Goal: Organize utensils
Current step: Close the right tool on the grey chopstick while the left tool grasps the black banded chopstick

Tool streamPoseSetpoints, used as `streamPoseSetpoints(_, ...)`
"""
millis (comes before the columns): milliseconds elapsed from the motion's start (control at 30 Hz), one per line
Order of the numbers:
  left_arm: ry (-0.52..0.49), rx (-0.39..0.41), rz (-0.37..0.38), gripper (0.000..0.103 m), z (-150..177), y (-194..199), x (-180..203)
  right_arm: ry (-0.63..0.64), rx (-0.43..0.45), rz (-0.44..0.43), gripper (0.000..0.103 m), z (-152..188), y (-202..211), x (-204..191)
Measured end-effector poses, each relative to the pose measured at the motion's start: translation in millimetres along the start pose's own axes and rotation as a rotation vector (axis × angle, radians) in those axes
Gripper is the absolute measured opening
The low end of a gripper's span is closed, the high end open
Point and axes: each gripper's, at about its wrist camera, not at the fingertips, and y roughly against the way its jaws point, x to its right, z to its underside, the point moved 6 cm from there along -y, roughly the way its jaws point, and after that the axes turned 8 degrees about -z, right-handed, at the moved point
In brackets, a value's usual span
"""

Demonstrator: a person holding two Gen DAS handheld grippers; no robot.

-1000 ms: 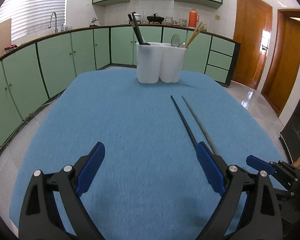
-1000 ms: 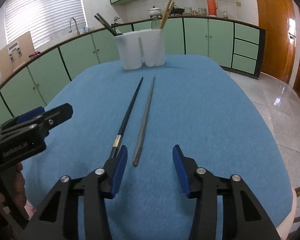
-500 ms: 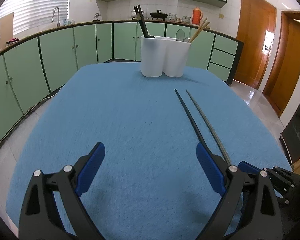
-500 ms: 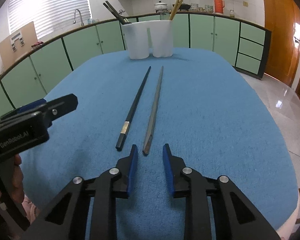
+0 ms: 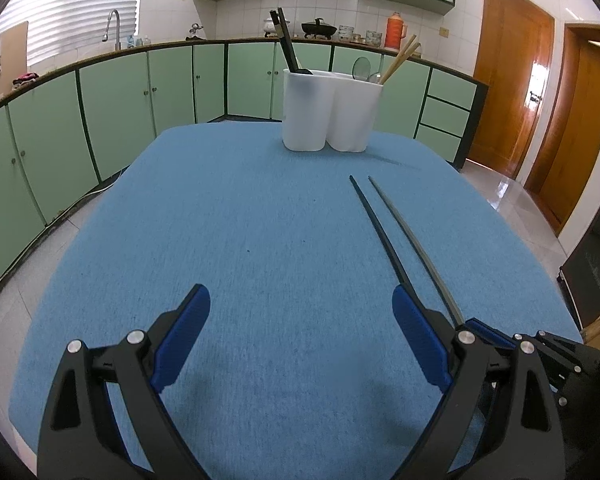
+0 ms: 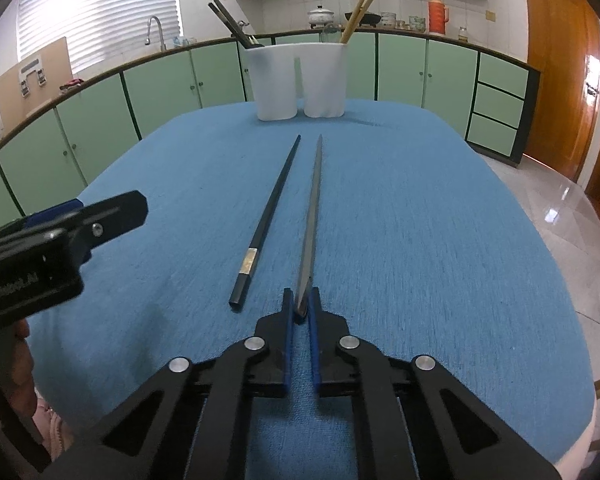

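Two chopsticks lie side by side on the blue table cloth (image 6: 420,220): a black one (image 6: 270,216) and a grey one (image 6: 312,208). My right gripper (image 6: 300,304) is shut on the near end of the grey chopstick. The black one lies just left of it. My left gripper (image 5: 300,320) is open and empty above the cloth, left of both chopsticks (image 5: 380,228). A white two-part utensil holder (image 6: 298,80) stands at the far end, with black utensils in its left part and wooden chopsticks in its right.
Green kitchen cabinets (image 5: 112,112) curve around the table's left and far sides. Wooden doors (image 5: 512,92) stand at the right. The left gripper's body (image 6: 48,256) shows at the left of the right wrist view.
My right gripper has closed from open onto the near end of the grey chopstick. The left gripper has stayed open and shifted slightly.
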Motion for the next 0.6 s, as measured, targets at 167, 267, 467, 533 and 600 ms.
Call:
streamPoseSetpoints(167, -0.003, -0.025, 0.026, 0.089, 3.0, 0.8, 7.8, -0.042, -0.003, 0.012, 0.005, -3.7, 3.5, 12.1)
streamPoseSetpoints(267, -0.014, -0.04, 0.045, 0.085, 7.5, 2.3, 18.9, -0.065, 0.001, 0.005, 0.005, -7.1, 7.5, 18.6)
streamPoseSetpoints(467, -0.062, -0.08, 0.095, 0.076, 17.5, 2.4, 45.2, -0.083, 0.02, 0.004, 0.005, -13.4, 19.1, 26.3)
streamPoseSetpoints(533, -0.072, -0.095, 0.108, 0.068, 20.3, 1.8, 52.9, -0.095, 0.023, 0.004, 0.005, -13.7, 23.0, 30.6)
streamPoseSetpoints(600, -0.078, -0.111, 0.117, 0.067, 23.0, -0.2, 59.3, -0.104, 0.027, 0.006, 0.005, -15.0, 25.3, 34.6)
